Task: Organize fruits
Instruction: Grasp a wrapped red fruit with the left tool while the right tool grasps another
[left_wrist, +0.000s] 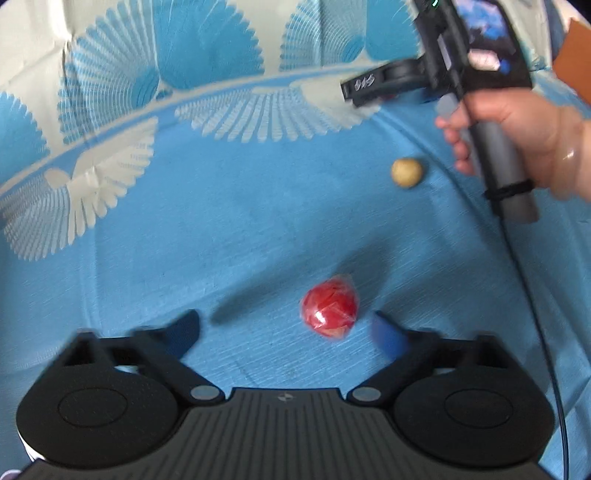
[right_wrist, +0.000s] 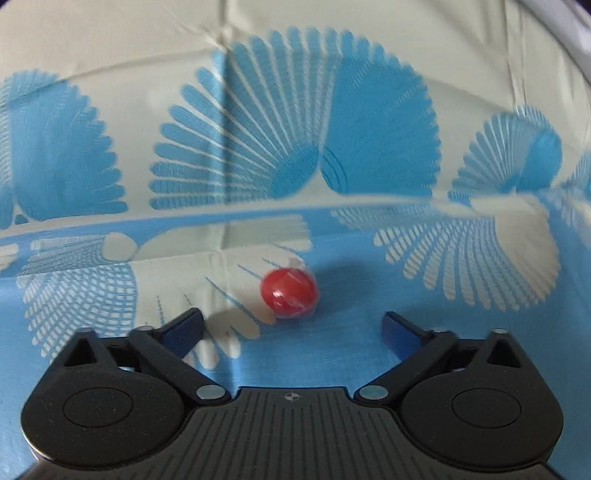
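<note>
In the left wrist view a red fruit wrapped in clear plastic (left_wrist: 330, 308) lies on the blue cloth, just ahead of my left gripper (left_wrist: 288, 326). That gripper is open, and the fruit sits nearer its right finger (left_wrist: 388, 334) without touching it. A small yellow-brown fruit (left_wrist: 406, 172) rests farther off to the right. My right gripper (left_wrist: 360, 90), held by a hand (left_wrist: 517, 125), hovers at the upper right. In the right wrist view another red wrapped fruit (right_wrist: 290, 293) lies right before the open right gripper (right_wrist: 291, 321), touching neither blue pad.
A blue and pale cloth with fan patterns (left_wrist: 221, 206) covers the whole surface and is creased toward the back (right_wrist: 221, 48). A black cable (left_wrist: 539, 317) trails down from the right gripper's handle. An orange-brown object (left_wrist: 576, 66) shows at the far right edge.
</note>
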